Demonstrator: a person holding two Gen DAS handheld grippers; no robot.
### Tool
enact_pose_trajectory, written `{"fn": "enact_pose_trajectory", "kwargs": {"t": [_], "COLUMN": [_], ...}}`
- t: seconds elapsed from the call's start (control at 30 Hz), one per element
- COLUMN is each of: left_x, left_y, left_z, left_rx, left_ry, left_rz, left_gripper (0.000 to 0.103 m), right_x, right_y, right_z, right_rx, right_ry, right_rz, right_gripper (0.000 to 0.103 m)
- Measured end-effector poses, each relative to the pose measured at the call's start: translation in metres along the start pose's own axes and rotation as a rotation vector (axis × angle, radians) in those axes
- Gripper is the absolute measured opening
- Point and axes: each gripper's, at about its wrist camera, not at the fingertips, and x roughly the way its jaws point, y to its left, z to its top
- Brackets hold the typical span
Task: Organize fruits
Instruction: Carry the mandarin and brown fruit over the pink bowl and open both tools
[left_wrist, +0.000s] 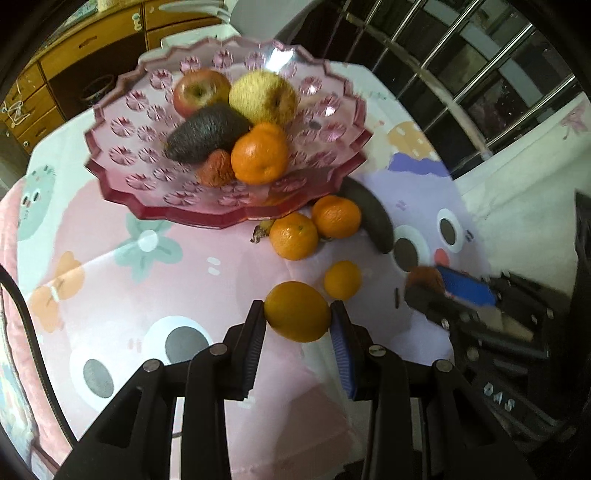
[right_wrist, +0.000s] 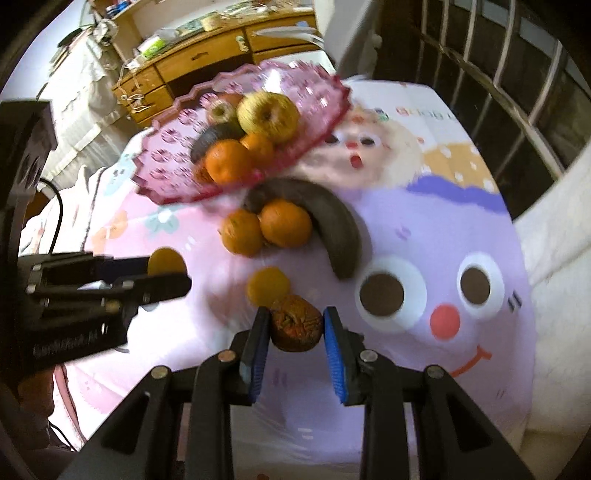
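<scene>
My left gripper (left_wrist: 297, 314) is shut on a yellow-orange lemon (left_wrist: 296, 311), held just above the cloth. My right gripper (right_wrist: 293, 323) is shut on a wrinkled brown-orange fruit (right_wrist: 295, 325); it also shows in the left wrist view (left_wrist: 424, 278). A pink glass fruit bowl (left_wrist: 147, 122) holds a red apple (left_wrist: 199, 90), a yellow apple (left_wrist: 263, 96), a dark avocado (left_wrist: 205, 134), an orange (left_wrist: 258, 153) and a shrivelled fruit (left_wrist: 216, 168). On the cloth lie two oranges (left_wrist: 293, 236) (left_wrist: 336, 216), a small orange (left_wrist: 342, 279) and a blackened banana (left_wrist: 369, 216).
The table has a pink and purple cartoon cloth (left_wrist: 147, 295). Wooden drawers (left_wrist: 74, 55) stand behind the bowl. A barred window (left_wrist: 480, 74) is at the right. A cable (left_wrist: 29, 332) hangs at the left edge.
</scene>
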Motion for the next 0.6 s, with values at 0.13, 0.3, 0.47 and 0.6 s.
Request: {"fn": "enact_pose_trajectory", "kwargs": {"t": [0.13,0.3,0.47,0.6], "left_x": [-0.019,-0.04,-0.057,-0.065], "left_y": [-0.001,-0.002,0.005,0.017], "left_z": [0.001,0.005,0.02,0.031], "left_rx": [-0.022,-0.042,-0.086,-0.134], "left_ry": [-0.037,-0.092,-0.157,-0.218], "left_rz": [-0.01,-0.013,-0.009,0.011], "left_gripper": [0.034,0.034,0.034,0.034], "right_x": [-0.015,-0.034,-0.045,-0.042], "right_y": [0.008,0.016,0.023,0.022], "right_z": [0.021,0.047,0.072,0.089], "right_rx": [-0.063,-0.126,-0.169,-0.181], "right_ry": [-0.028,-0.085,-0.142,-0.169], "right_rz": [0.025,0.06,0.084,0.099], "right_gripper": [0.029,0.029,0.029,0.029]}}
